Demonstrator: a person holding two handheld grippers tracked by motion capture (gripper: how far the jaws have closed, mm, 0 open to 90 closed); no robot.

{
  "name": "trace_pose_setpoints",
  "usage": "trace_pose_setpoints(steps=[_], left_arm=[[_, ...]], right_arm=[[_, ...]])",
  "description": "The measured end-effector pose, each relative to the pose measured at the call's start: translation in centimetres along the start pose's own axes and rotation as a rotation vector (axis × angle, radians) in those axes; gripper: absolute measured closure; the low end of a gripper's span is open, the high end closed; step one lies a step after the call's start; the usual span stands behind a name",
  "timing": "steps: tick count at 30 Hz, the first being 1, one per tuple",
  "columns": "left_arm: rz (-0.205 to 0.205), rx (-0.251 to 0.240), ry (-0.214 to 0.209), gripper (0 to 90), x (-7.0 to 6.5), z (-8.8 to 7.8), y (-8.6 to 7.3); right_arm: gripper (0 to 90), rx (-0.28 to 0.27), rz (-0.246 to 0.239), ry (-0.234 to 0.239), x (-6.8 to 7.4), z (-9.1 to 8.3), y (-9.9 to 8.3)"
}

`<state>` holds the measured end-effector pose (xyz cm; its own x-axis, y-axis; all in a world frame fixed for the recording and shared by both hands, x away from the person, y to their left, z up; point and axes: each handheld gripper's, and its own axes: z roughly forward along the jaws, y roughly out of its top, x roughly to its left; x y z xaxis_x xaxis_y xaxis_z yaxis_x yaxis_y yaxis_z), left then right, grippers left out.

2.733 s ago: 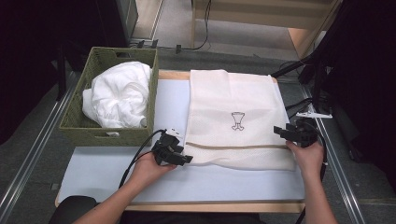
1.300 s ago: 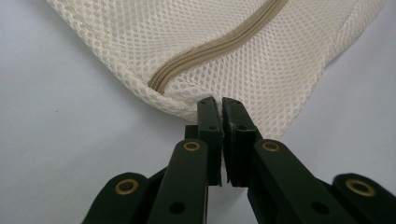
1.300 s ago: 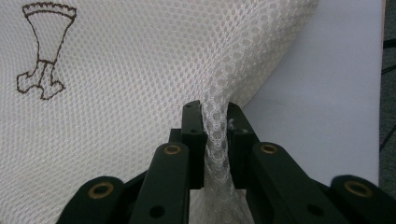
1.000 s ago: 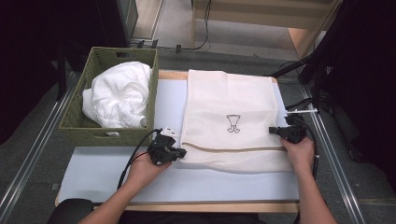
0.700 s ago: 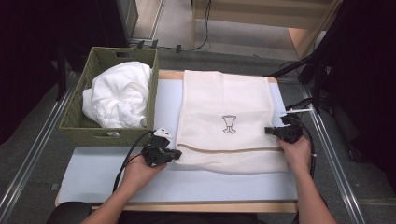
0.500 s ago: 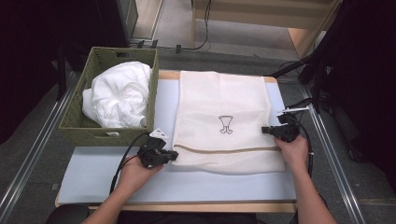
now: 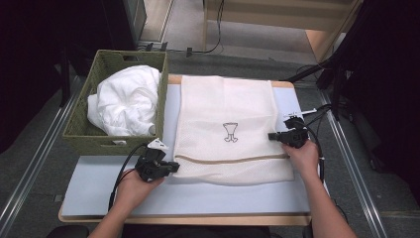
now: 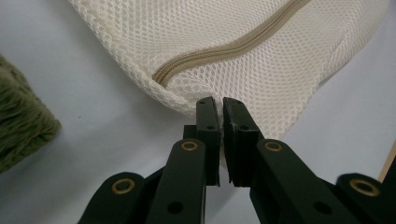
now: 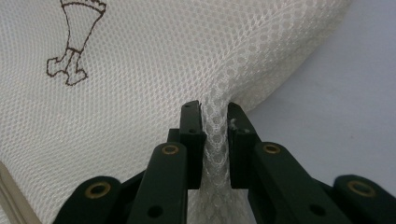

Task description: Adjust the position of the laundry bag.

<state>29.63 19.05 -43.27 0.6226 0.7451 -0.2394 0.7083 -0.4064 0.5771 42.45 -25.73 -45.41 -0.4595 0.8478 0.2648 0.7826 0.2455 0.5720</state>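
Note:
A cream mesh laundry bag (image 7: 228, 124) with a tan zipper and a small brown print lies flat on the pale blue table. My left gripper (image 7: 171, 166) is shut on the bag's near left corner (image 8: 196, 95), just below the zipper's end (image 8: 161, 78). My right gripper (image 7: 271, 135) is shut on a pinched fold of mesh (image 9: 215, 130) at the bag's right edge, beside the print (image 9: 74, 37). Both hands hold the grippers low over the table.
A green woven basket (image 7: 81, 126) with a bundle of white cloth (image 7: 126, 101) stands at the left, its wall close to the bag's left edge. Cables run off the table's right side (image 7: 317, 116). The table's near edge (image 7: 188, 218) is wood.
Both grippers have slid to the left with the bag in their grip, so the bag now lies closer to the basket.

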Motion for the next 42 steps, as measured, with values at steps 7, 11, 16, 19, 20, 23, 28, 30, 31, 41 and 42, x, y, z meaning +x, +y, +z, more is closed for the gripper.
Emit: trace_pose_setpoints(steps=[7,11,16,19,20,23,28,30,31,41,42], left_arm=[[-0.016,0.008,0.003,85.7,0.5,-0.7,-0.5],[-0.016,0.028,0.001,85.4,0.6,-0.6,-0.6],[-0.019,0.046,0.0,83.3,0.7,-0.4,-0.8],[-0.036,0.046,-0.017,75.9,0.8,-0.5,-0.7],[-0.031,0.046,-0.018,75.9,0.9,-0.7,-0.7],[-0.026,0.016,-0.03,64.9,0.6,-1.3,-0.5],[-0.002,-0.013,-0.05,58.8,0.4,-1.9,-0.2],[0.004,-0.017,-0.056,57.4,0.3,-1.9,-0.1],[0.006,-0.025,-0.06,54.6,0.1,-1.9,0.0],[0.023,-0.049,-0.09,43.5,-0.4,-1.5,0.9],[0.033,-0.046,-0.088,43.1,-0.5,-1.3,1.1]], right_arm=[[80.7,0.009,-0.019,0.024,0.8,0.4,0.4],[80.7,0.009,-0.03,0.021,1.0,0.5,0.5],[79.1,0.013,-0.013,0.03,0.9,0.2,0.2],[76.1,0.009,-0.011,0.025,1.0,0.1,0.1],[73.7,0.006,-0.015,0.023,0.9,0.0,0.1],[65.0,-0.008,-0.009,0.018,0.7,-0.6,0.0],[56.9,-0.056,0.01,0.007,0.6,-1.9,0.0],[55.3,-0.066,0.013,-0.006,0.6,-2.4,-0.1],[53.4,-0.08,0.015,-0.014,0.6,-2.9,-0.2],[50.7,-0.089,0.032,-0.041,0.8,-5.2,-2.0],[50.4,-0.09,0.031,-0.043,0.9,-5.5,-2.2]])
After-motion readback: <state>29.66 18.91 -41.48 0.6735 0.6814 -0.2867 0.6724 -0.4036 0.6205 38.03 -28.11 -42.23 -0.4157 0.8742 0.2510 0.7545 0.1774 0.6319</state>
